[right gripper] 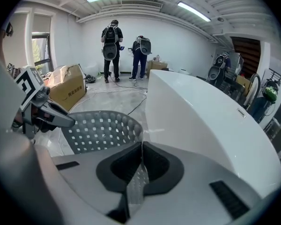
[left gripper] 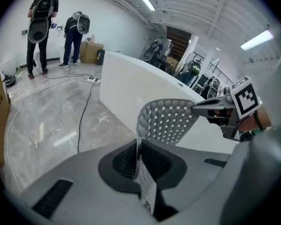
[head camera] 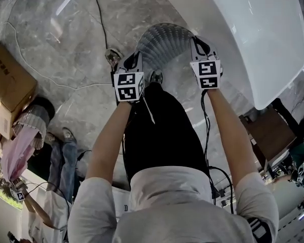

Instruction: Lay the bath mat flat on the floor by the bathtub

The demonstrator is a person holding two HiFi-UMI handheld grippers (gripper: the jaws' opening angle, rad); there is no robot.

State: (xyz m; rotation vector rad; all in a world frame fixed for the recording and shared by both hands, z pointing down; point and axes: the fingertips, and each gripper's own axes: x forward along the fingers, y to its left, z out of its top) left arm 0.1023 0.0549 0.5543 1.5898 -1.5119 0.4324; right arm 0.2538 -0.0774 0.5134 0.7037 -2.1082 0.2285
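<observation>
A grey bath mat [head camera: 163,43] with rows of square holes hangs curved in the air in front of me, stretched between my two grippers. My left gripper [head camera: 137,58] is shut on its left edge, and the mat's rim [left gripper: 141,125] runs down between the pads. My right gripper [head camera: 197,45] is shut on the right edge [right gripper: 138,137]. The white bathtub [head camera: 253,34] stands right beside the mat, on my right. In the left gripper view the right gripper [left gripper: 210,108] pinches the mat's far side. Grey marbled floor [head camera: 66,39] lies below.
A cardboard box [head camera: 7,85] and a crouching person [head camera: 33,130] are at the left. A black cable [head camera: 99,14] runs over the floor ahead. Two people with backpacks [right gripper: 111,43] stand at the far wall. Dark furniture [head camera: 268,130] sits past the tub's near end.
</observation>
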